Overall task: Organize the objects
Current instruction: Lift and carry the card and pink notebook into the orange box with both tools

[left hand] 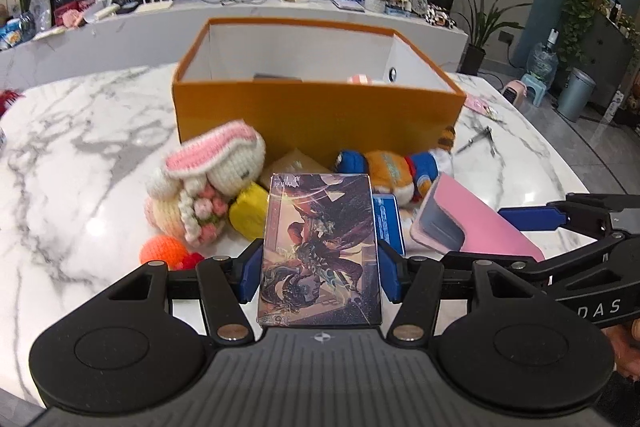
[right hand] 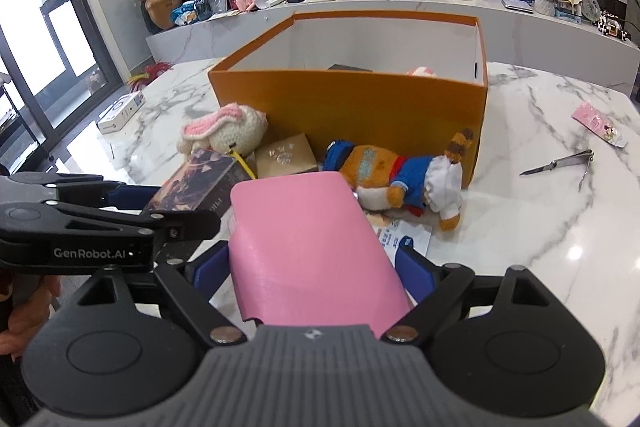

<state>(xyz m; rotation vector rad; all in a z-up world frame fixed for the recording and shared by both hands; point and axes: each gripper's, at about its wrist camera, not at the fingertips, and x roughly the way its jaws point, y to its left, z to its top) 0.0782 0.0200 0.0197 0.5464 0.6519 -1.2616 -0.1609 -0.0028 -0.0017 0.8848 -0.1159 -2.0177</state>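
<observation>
My left gripper is shut on an illustrated card box, held above the marble table; the box also shows in the right wrist view. My right gripper is shut on a pink case, also visible in the left wrist view. An open orange box stands behind on the table, with a few items inside; it also shows in the right wrist view. In front of it lie a crocheted bunny, a plush tiger, a yellow piece and a tan small box.
An orange ball lies left of my left gripper. Nail clippers and a pink packet lie on the table to the right. A white box sits far left. A blue-white leaflet lies under the tiger.
</observation>
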